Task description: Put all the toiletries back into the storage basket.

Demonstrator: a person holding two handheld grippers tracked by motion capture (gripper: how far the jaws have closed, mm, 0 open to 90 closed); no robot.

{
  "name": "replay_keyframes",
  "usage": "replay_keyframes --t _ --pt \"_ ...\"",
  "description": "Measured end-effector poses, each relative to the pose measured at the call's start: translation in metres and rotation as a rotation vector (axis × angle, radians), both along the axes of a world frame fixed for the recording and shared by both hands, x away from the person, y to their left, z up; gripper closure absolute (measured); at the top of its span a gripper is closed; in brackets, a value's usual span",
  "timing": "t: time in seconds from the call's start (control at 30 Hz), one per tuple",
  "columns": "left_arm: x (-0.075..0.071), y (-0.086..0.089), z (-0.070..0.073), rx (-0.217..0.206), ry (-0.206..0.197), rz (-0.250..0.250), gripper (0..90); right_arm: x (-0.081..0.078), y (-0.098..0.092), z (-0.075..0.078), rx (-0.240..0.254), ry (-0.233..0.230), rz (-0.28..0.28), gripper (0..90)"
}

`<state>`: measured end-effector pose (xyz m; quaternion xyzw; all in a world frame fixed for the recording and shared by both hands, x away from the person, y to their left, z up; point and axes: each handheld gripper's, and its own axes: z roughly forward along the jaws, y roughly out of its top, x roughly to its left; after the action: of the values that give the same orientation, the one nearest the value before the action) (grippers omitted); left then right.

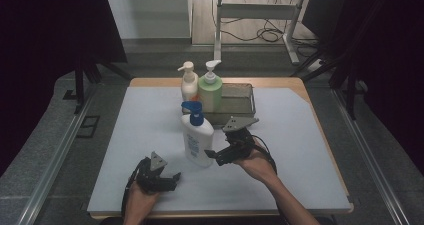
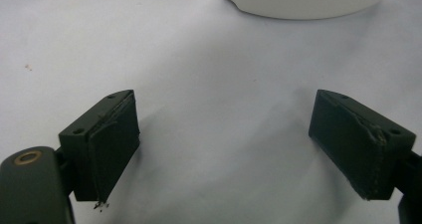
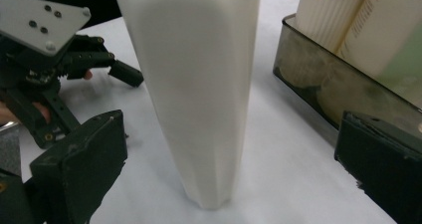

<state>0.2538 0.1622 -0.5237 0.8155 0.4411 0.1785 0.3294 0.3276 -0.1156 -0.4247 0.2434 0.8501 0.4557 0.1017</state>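
A: Step in hand? Approach to the white pump bottle (image 1: 197,144), upright near the middle of the blue-grey mat (image 1: 150,130), blue pump head on top. Right gripper (image 1: 214,155) level with the lower body of the bottle, jaws spread wide to either side in the right gripper view, nothing clamped yet, bottle wall (image 3: 199,84) between them but apart from both.

B: And the left gripper (image 1: 172,177)?

A: Resting low near the front edge of the mat, jaws wide apart, holding nothing; base of the white bottle (image 2: 303,0) just ahead in the left gripper view.

B: Next move?

A: Probably a short advance, then closure on the narrow flanks of the bottle, squarely, to avoid tipping a tall, slim body.

B: Containers?

A: Grey tray (image 1: 240,105) behind the bottle. Cream pump bottle (image 1: 189,85) and green pump bottle (image 1: 210,90) standing at its left end, seemingly inside; remainder of the tray apparently vacant.
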Motion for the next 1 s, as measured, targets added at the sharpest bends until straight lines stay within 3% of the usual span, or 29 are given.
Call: replay_keyframes --t 0.63,1.0 --pt "0.002 0.002 -0.001 -0.018 0.016 0.000 12.7 0.011 0.031 0.006 -0.018 -0.038 0.019 6.6" --pt "0.002 0.002 -0.001 -0.017 0.016 0.000 12.7 0.016 0.045 0.006 -0.021 -0.037 0.031 18.0"
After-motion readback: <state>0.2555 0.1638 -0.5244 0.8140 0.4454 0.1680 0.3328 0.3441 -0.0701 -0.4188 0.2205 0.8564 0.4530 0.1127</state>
